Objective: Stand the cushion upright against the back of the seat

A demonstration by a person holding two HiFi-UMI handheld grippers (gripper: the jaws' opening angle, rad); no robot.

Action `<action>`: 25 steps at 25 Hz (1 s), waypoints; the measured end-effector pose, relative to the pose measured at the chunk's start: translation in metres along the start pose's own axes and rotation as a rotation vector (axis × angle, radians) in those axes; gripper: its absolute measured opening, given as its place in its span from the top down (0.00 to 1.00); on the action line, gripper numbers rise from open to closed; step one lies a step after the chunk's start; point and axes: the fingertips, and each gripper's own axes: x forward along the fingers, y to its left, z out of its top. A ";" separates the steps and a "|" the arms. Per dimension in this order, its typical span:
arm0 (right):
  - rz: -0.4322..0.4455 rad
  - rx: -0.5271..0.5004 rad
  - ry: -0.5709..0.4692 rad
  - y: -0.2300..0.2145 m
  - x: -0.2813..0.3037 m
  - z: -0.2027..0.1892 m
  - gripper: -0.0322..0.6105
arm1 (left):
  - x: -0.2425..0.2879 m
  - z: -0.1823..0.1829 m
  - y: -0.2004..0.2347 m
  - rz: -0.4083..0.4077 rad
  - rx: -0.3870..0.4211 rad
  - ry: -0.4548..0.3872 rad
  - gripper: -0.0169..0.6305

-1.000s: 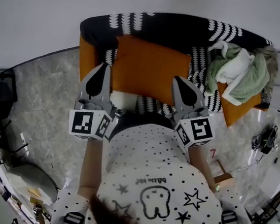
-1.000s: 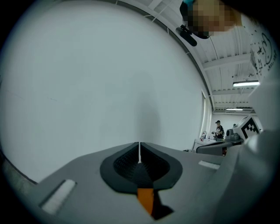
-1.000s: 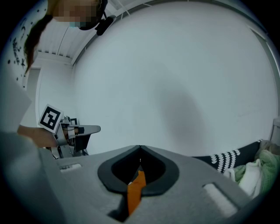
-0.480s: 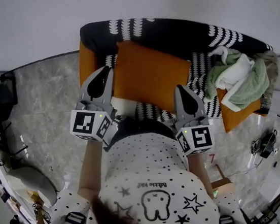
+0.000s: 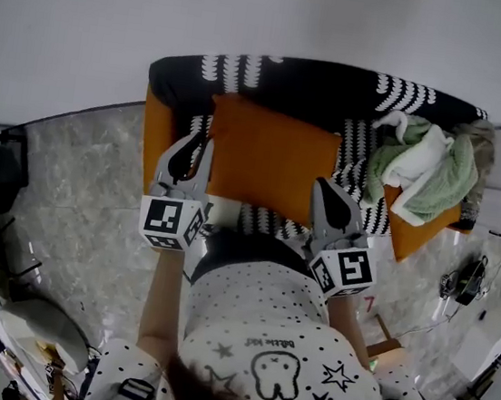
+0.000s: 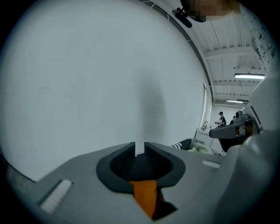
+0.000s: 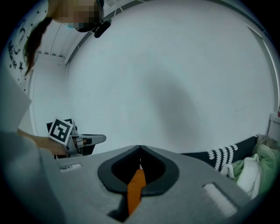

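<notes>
Just been opening at the left gripper, now slack around the orange edge of the cushion; clamped on the other edge at the right gripper. Standing upright against the seat back. Best let go gently, then backed straight away from the seat back.

Plain orange on the cushion. Same orange on the seat, under a black throw banded with white scallop rows. Pale green and white in the heaped cloths. Grey marbling across the floor. White, black-dotted, star-printed shirt.
</notes>
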 end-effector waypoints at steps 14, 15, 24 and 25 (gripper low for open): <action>0.043 0.025 0.053 0.008 0.021 -0.020 0.96 | 0.033 -0.041 0.019 0.012 -0.028 0.061 0.79; 0.045 0.026 0.054 0.009 0.021 -0.021 0.96 | 0.036 -0.045 0.018 0.005 -0.034 0.068 0.79; 0.037 0.029 0.090 0.011 0.019 -0.033 0.96 | 0.061 -0.088 0.025 -0.039 -0.049 0.121 0.79; 0.035 0.028 0.093 0.011 0.019 -0.035 0.96 | 0.064 -0.093 0.027 -0.040 -0.046 0.129 0.79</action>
